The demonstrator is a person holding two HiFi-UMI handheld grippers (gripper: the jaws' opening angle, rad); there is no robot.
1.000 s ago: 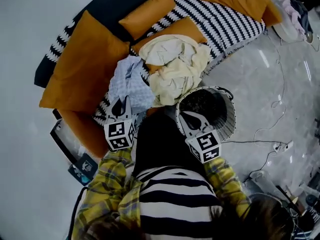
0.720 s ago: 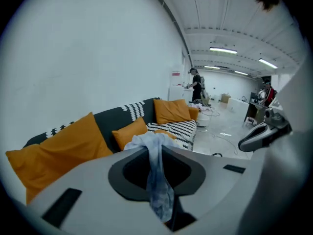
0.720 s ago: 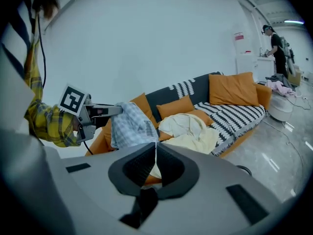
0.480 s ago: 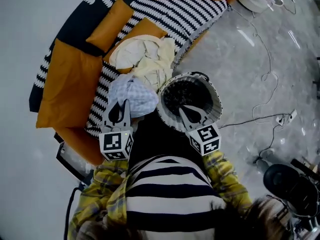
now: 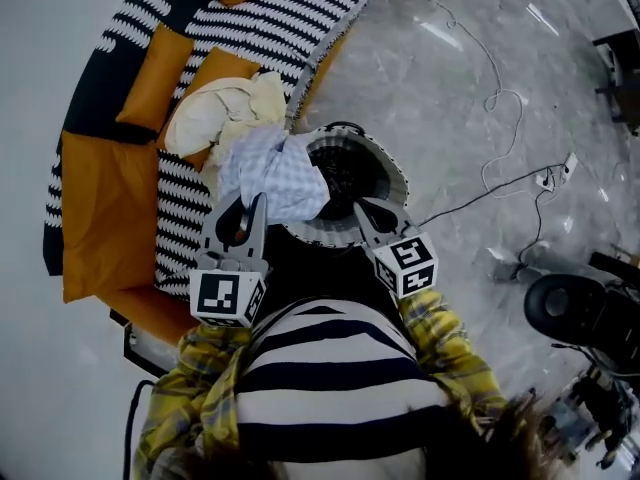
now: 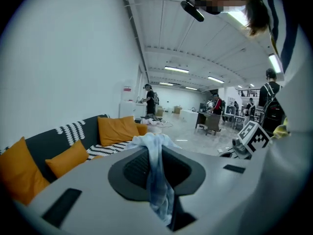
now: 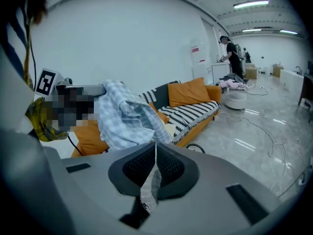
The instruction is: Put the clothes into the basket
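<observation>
- My left gripper (image 5: 247, 206) sits out in front of my torso at the head view's left. It points away from me and somewhat down, with the yellow plaid sleeve (image 5: 200, 393) trailing behind it.
- Its jaws are pinched nearly together on the light blue checked shirt (image 5: 268, 173). In the left gripper view a narrow band of that cloth runs straight down the line between the pads.
- My right gripper (image 5: 368, 211) is on the other side of my torso, angled down more steeply, with its tips at the near rim of the basket (image 5: 398, 180).
- Its jaws are clamped on a strip of black-and-white weave, which I read as the basket's rim.
- The shirt is bunched rather than spread out. From the left gripper's tips it fans away from me and to the right, and its right edge lies over the basket's left rim and part of the dark opening.
- In the right gripper view the shirt hangs in loose folds, its long side running roughly top to bottom, just beyond the jaws.
- The basket stands on the grey floor (image 5: 470, 118), hard against the striped sofa (image 5: 270, 28).
- The cream clothes (image 5: 225, 113) lie on the sofa just beyond the shirt.
</observation>
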